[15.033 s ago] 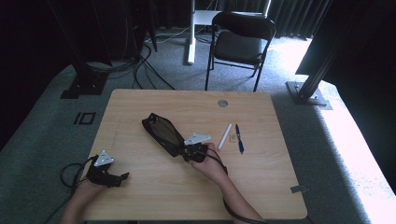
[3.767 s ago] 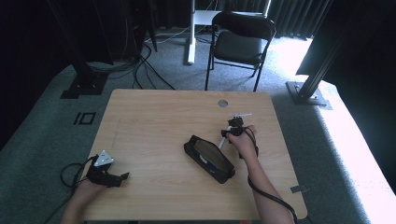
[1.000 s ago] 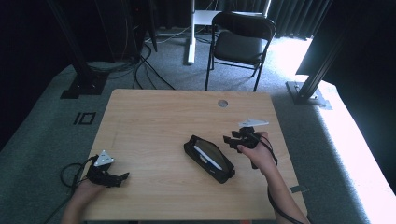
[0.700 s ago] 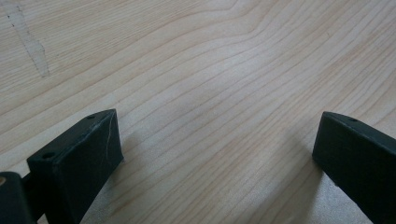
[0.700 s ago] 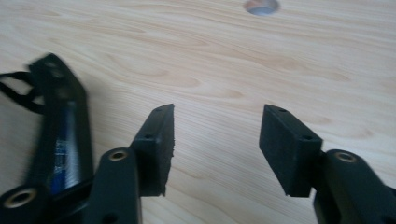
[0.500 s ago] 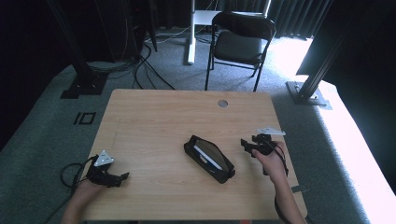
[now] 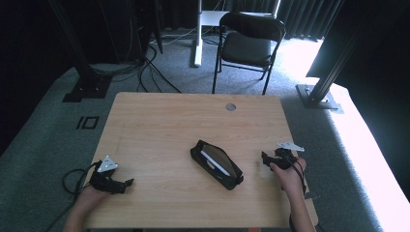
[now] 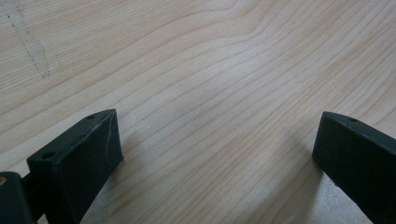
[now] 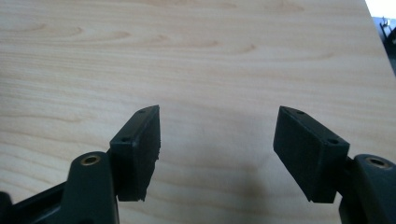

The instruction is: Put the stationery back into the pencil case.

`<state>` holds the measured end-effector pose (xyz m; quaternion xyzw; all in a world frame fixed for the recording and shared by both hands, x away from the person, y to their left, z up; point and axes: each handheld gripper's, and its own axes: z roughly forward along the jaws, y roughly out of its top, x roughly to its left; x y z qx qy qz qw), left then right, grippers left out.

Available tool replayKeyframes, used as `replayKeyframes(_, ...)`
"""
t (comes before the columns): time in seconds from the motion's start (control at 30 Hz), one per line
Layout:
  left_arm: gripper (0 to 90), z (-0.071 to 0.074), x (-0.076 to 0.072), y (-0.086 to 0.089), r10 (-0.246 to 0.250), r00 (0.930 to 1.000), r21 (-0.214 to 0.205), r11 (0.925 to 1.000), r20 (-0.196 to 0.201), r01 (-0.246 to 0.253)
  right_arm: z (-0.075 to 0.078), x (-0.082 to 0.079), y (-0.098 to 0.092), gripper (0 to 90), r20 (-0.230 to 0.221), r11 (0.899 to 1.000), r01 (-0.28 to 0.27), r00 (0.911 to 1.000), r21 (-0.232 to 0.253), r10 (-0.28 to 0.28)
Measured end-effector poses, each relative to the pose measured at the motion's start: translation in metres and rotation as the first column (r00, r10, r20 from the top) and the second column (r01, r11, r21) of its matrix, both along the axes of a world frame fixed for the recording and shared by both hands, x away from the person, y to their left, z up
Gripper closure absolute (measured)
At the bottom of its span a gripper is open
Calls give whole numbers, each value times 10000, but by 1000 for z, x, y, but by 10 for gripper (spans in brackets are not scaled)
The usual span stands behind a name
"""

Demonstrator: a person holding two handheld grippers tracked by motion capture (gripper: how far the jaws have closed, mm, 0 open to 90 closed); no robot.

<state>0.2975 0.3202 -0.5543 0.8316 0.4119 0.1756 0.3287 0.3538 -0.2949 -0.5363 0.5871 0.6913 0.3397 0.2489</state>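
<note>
A: A black folding chair [image 7: 251, 41] is seen at twelve o'clock beyond the worktop [image 7: 159, 130], with cables [image 7: 145, 67] strewn over grey carpet at about eleven. Nothing is placed between the case and either hand.

B: The worktop is made of pale wood with flowing grain, and a round grommet hole [image 7: 230, 107] is set near its far edge. A whitish scuffed streak [image 8: 28, 39] is picked up in the left gripper view.

A: And the pencil case [image 7: 216, 164] is found just right of the worktop's centre, lying slanted from ten to four o'clock. It is black, soft-sided and oblong, unzipped, with a white pen [image 7: 215, 162] resting inside.

B: The right hand-held gripper [image 7: 269, 160] is held at three o'clock from the case, near but apart. Its jaws have just been opening and are spread, released, with only bare wood between the blocky black pads [image 9: 140, 144].

A: The left hand-held gripper [image 7: 124, 184] is rested at the worktop's seven o'clock corner, well apart from the case. Its jaws are released too, wide apart, nothing gripped.
</note>
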Motion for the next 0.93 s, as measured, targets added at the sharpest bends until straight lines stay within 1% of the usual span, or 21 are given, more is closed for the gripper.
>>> replayKeyframes(0.13,16,0,0,0,-1,10000,2,10000,0,1,-6,-5,-5,298,-68,9994,350,9994,28,-350)
replayKeyframes(0.17,15,0,0,0,-1,10000,0,10000,0,1,-7,-6,-7,294,-91,9990,441,9990,-40,-441)
replayKeyframes(0.23,15,0,0,0,-3,10000,2,10000,0,3,-9,-7,-8,289,-111,9987,502,9987,-64,-503)
replayKeyframes(0.27,15,0,0,0,-2,10000,7,10000,-4,2,-10,-9,-10,265,-123,9979,642,9979,-85,-643)
replayKeyframes(0.4,15,0,0,0,-2,10000,0,10000,-1,2,-14,-13,-15,257,-93,9955,943,9955,-104,-944)
replayKeyframes(0.47,15,0,0,0,-3,10000,0,10000,-2,3,-17,-14,-16,250,-133,9951,961,9953,-227,-964)
replayKeyframes(0.57,16,0,0,0,-3,10000,3,10000,0,3,-21,-15,-17,240,-265,9949,990,9947,-192,-995)
replayKeyframes(0.63,15,0,0,0,1,10000,-1,10000,0,-1,-22,-15,-18,226,-211,9952,952,9952,-233,-957)
replayKeyframes(0.73,15,0,0,0,-2,10000,2,10000,-1,2,-22,-15,-16,220,-229,9934,1068,9939,-408,-1078)
replayKeyframes(0.93,16,0,0,0,0,10000,0,10000,3,0,-23,-15,-16,221,-230,9933,1090,9937,-395,-1100)
